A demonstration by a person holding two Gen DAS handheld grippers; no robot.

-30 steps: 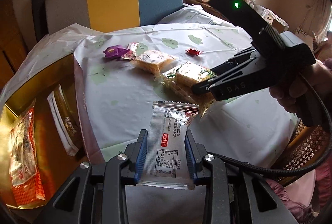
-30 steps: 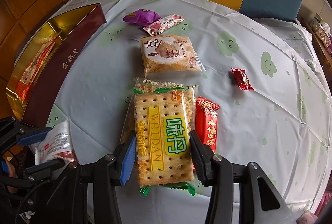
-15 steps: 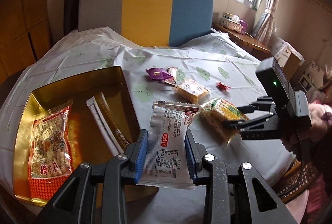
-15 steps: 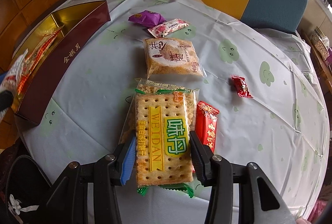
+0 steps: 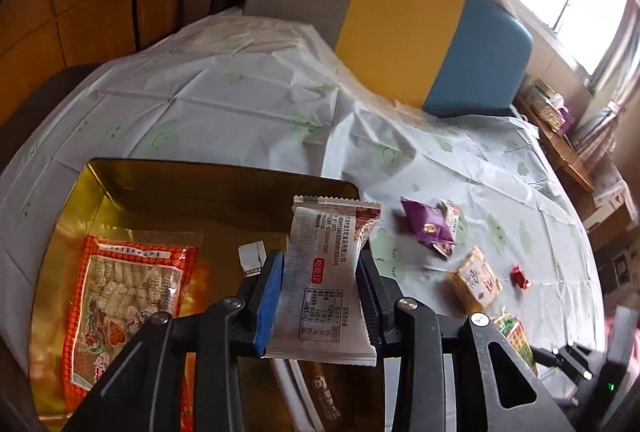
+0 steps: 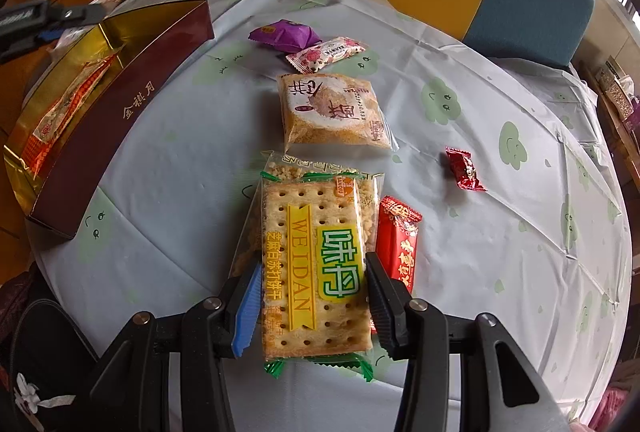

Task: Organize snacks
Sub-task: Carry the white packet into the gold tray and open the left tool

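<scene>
The counter [image 6: 500,272] has much free cloth on its right half, so there is room to move there. The gold box [image 5: 120,176] stands at the left edge; its wall is low but must be passed from above. Inside lie an orange bag [image 5: 124,308] and one more pack, so I judge the task is partly done. The cracker pack [image 6: 316,264] is pinched by the right gripper [image 6: 316,304]. The white sachet [image 5: 324,272] sits between the left gripper [image 5: 320,296] fingers, which have just been opening, above the box. Five small snacks are left on the cloth
</scene>
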